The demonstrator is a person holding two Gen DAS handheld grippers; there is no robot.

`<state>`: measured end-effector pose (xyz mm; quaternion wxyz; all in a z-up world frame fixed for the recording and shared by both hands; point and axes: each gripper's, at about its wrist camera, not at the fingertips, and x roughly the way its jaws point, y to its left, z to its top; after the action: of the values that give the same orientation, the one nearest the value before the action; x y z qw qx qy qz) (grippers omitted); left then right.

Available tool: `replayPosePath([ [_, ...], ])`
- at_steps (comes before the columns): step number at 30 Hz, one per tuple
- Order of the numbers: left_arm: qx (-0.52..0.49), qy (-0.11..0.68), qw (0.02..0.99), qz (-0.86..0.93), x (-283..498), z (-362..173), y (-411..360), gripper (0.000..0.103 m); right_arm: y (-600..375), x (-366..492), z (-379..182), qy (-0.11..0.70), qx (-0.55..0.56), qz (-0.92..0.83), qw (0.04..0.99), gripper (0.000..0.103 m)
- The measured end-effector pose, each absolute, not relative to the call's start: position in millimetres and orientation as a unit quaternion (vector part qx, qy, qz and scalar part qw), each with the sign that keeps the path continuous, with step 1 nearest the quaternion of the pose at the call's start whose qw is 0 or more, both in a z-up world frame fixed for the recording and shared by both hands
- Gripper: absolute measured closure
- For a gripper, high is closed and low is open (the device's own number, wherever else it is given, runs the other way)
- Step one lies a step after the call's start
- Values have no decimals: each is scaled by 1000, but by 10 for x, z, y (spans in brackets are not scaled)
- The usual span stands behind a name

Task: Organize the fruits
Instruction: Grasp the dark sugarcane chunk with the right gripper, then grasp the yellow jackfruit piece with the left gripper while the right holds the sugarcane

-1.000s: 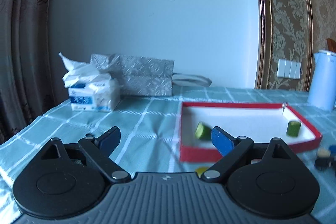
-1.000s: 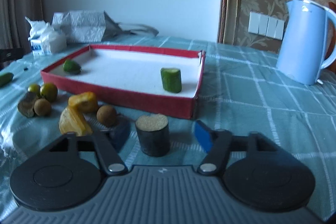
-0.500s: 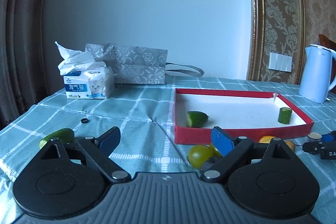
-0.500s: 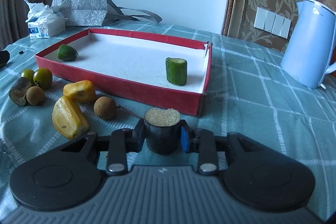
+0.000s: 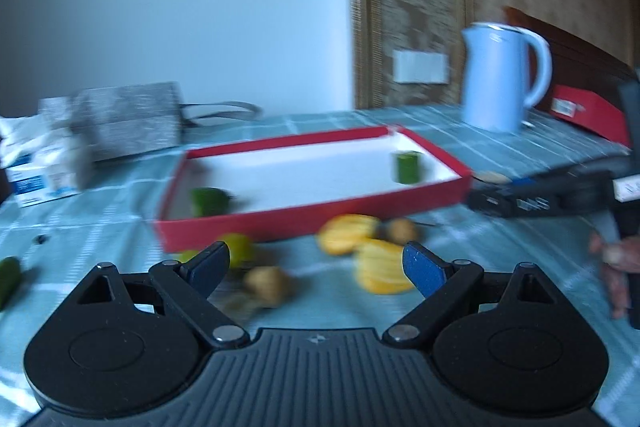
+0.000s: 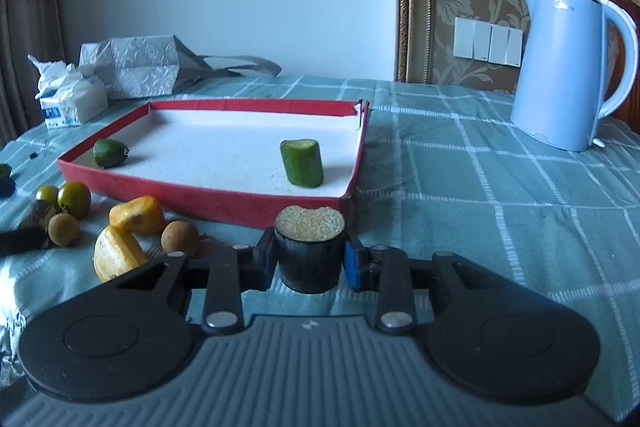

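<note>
My right gripper (image 6: 310,259) is shut on a dark sugarcane piece (image 6: 310,255) with a pale cut top, lifted just in front of the red tray (image 6: 200,197). The tray holds a green cucumber chunk (image 6: 302,163) and a small green fruit (image 6: 109,153). Loose on the cloth to the left lie yellow jackfruit pieces (image 6: 136,215), brown longans (image 6: 180,237) and green round fruits (image 6: 74,198). My left gripper (image 5: 316,267) is open and empty above a brown longan (image 5: 267,285), with yellow pieces (image 5: 380,267) just ahead and the tray (image 5: 280,219) beyond. The left view is blurred.
A light blue kettle (image 6: 568,67) stands at the back right. A tissue pack (image 6: 72,99) and a silver bag (image 6: 132,65) stand at the back left. A green piece (image 5: 8,279) lies at the left edge. The right gripper body (image 5: 560,191) shows in the left view.
My right gripper has lifted the sugarcane piece a little and moved toward the tray. My left gripper has swung right, over the loose fruits in front of the tray.
</note>
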<state>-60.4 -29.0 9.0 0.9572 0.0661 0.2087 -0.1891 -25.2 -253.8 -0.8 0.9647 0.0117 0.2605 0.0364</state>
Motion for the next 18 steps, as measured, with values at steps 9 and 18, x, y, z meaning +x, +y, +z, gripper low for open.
replayPosePath([
  [9,101,240,939,-223,-492,-33,-835,9,-2623,-281,41,246,27,35,968,72],
  [18,65,320,928,-181,-150,-145,-845,9,-2719,-298,78,234,50,35,970,72],
])
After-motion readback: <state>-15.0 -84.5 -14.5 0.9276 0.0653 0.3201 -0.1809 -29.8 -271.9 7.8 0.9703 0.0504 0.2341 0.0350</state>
